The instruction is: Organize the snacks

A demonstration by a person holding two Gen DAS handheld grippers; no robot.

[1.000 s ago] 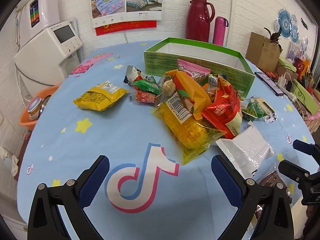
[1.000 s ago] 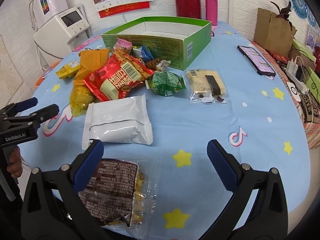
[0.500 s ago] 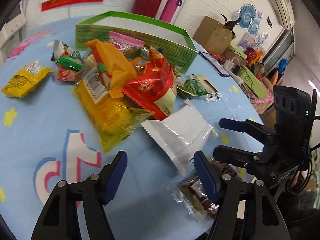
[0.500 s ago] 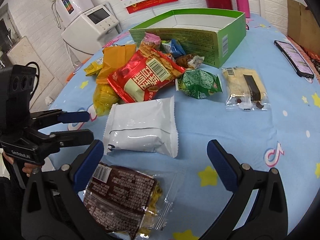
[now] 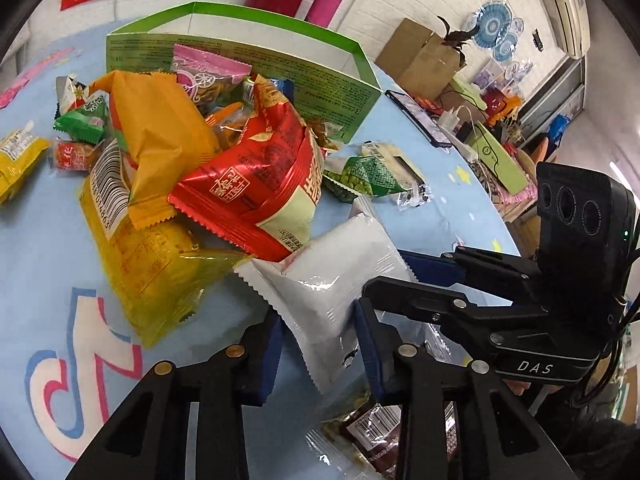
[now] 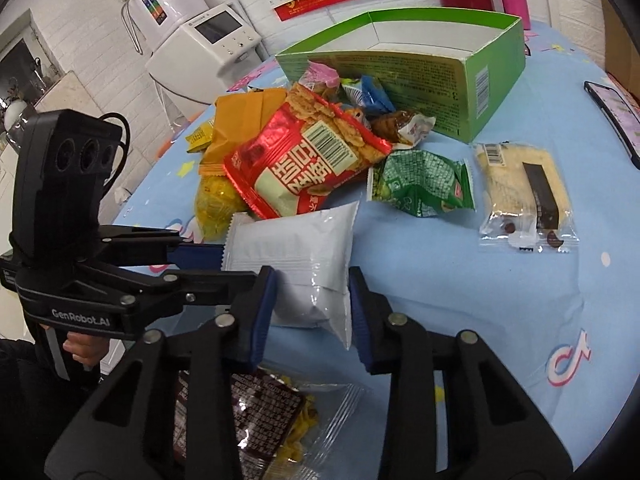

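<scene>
Both tools, left (image 5: 318,344) and right (image 6: 312,312), clench the white packet (image 6: 296,248) between their fingers.

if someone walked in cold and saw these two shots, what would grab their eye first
Most striking: both grippers pinch one white packet from opposite sides, the right gripper at its near end, the left gripper likewise in its own view. Just behind it lies a bright heap of snacks topped by a red bag, leaning toward the open green box at the back of the blue tablecloth.
</scene>
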